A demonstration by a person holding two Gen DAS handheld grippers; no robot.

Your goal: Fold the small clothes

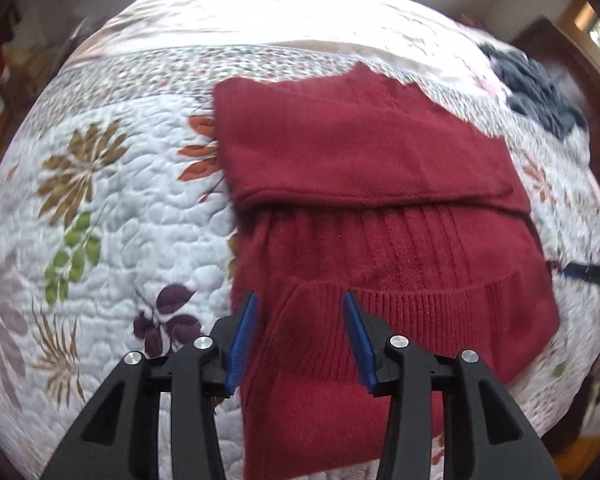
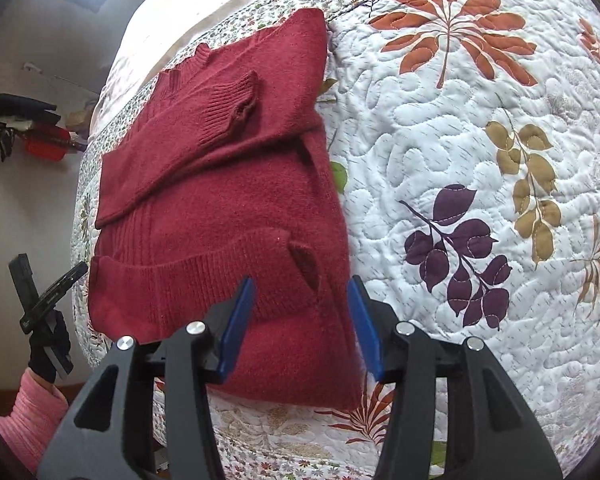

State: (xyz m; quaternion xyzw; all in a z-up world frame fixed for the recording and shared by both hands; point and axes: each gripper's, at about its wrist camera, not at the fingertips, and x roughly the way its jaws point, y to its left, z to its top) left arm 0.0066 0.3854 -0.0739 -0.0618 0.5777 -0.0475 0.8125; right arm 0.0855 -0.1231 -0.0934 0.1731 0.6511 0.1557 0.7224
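A dark red knit sweater [image 1: 360, 152] [image 2: 220, 184] lies flat on the quilted bed, with both sleeves folded across its body. One ribbed cuff [image 2: 236, 100] rests near the collar and the other cuff [image 2: 284, 264] near the hem. My left gripper [image 1: 300, 304] is open, its blue pads either side of the lower ribbed cuff [image 1: 320, 320]. My right gripper [image 2: 302, 292] is open over the hem corner, nothing pinched between the pads. The left gripper [image 2: 40, 300] also shows in the right wrist view, held by a black-gloved hand with a pink sleeve [image 2: 28, 420].
The floral quilt [image 1: 140, 200] [image 2: 460, 140] covers the whole bed around the sweater. A crumpled dark blue garment [image 1: 540, 92] lies at the far right of the bed. Wooden furniture [image 1: 560, 40] stands beyond it. Red and black items [image 2: 40, 136] hang on the wall.
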